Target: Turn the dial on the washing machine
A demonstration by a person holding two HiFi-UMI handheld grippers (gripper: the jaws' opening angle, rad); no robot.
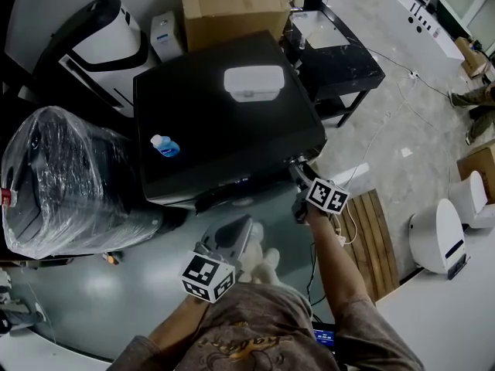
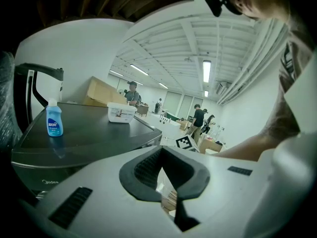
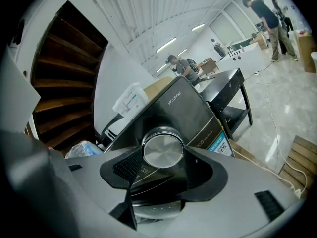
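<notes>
Right gripper [image 3: 166, 165] is closing on the dial [image 3: 163, 151]: in the right gripper view the round silver knob is sitting between the two dark pads, with the left pad touching its rim and the right pad just beside it. The dial is sticking out from the sloping front panel of the black washing machine [image 1: 216, 122], near that panel's right end. In the head view this gripper is reaching up to the machine's lower right corner, just right of the frame's centre.

Left gripper [image 1: 238, 230] is hanging low in the middle of the head view, in front of the machine and apart from it. Its jaws are drawn nearly together, showing only a thin wedge of floor between them and holding nothing.

A white lidded plastic box [image 1: 253, 83] is resting on the machine's flat top toward the back; what is in it cannot be told. A small blue bottle [image 1: 165, 146] with a white cap is standing upright near the top's left edge, well apart from the box. A closed cardboard box [image 1: 232, 6] is sitting behind the machine at the upper middle of the frame. A plastic-wrapped bundle [image 1: 69, 180] is lying at the left, beside the machine.
</notes>
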